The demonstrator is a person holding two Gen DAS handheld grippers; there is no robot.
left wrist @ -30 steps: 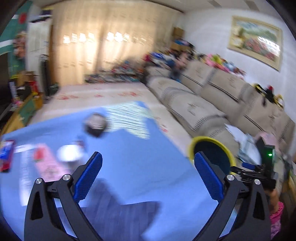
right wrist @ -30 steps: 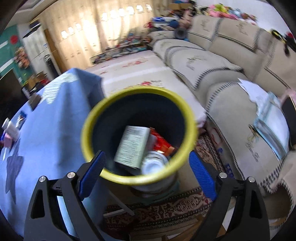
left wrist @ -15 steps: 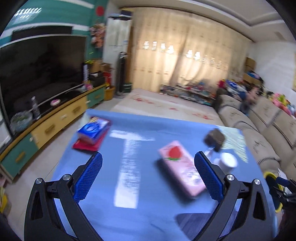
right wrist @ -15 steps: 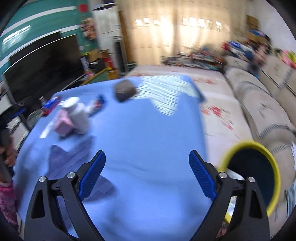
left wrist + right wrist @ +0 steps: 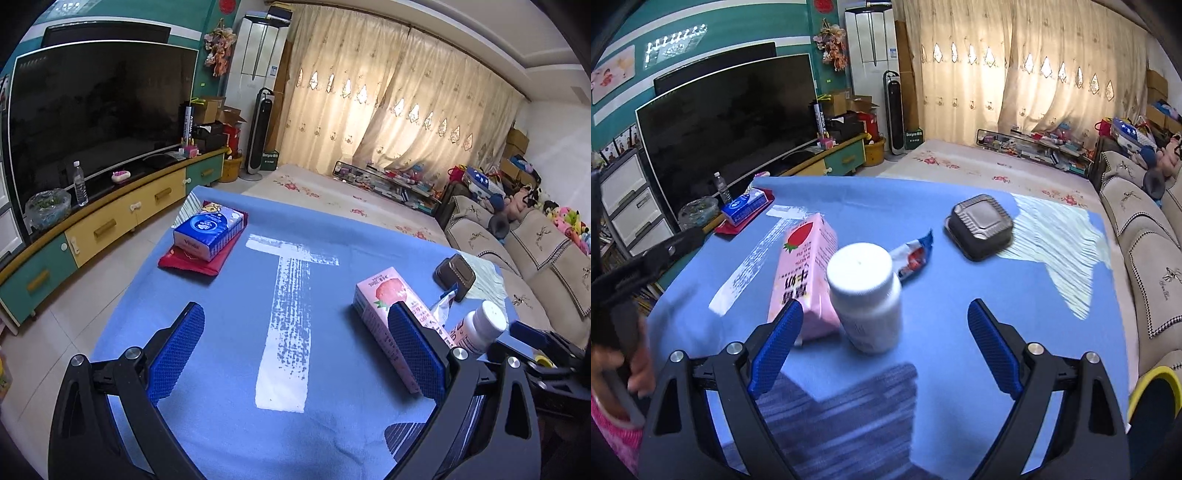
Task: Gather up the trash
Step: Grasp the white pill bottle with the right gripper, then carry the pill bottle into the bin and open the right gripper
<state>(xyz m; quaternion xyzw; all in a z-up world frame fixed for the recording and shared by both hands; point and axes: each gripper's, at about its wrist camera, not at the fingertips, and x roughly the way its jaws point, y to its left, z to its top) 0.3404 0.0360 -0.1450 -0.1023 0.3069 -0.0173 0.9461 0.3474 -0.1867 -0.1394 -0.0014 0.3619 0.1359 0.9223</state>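
I am working over the table (image 5: 960,295), its blue cloth carrying the trash I am collecting, and I am taking the pink milk carton (image 5: 805,273) as my landmark because it is the biggest piece left. It is lying flat along the cloth, so I judge it an easy side grab. The yellow-rimmed bin (image 5: 1152,398) is waiting well to the right of the carton, off the table edge, probably kept there so a drop needs only a short swing. The dark foil tray (image 5: 980,227) is sitting beyond and right of the carton. The white bottle (image 5: 866,295) is standing upright just beside the carton's right side, and I am bringing my right gripper (image 5: 882,343) up to it with wide jaws that are closing a little, touching nothing yet. The candy wrapper (image 5: 912,254) is lying behind the bottle. My left gripper (image 5: 295,354) is hanging wide and empty, its right finger in front of the carton.
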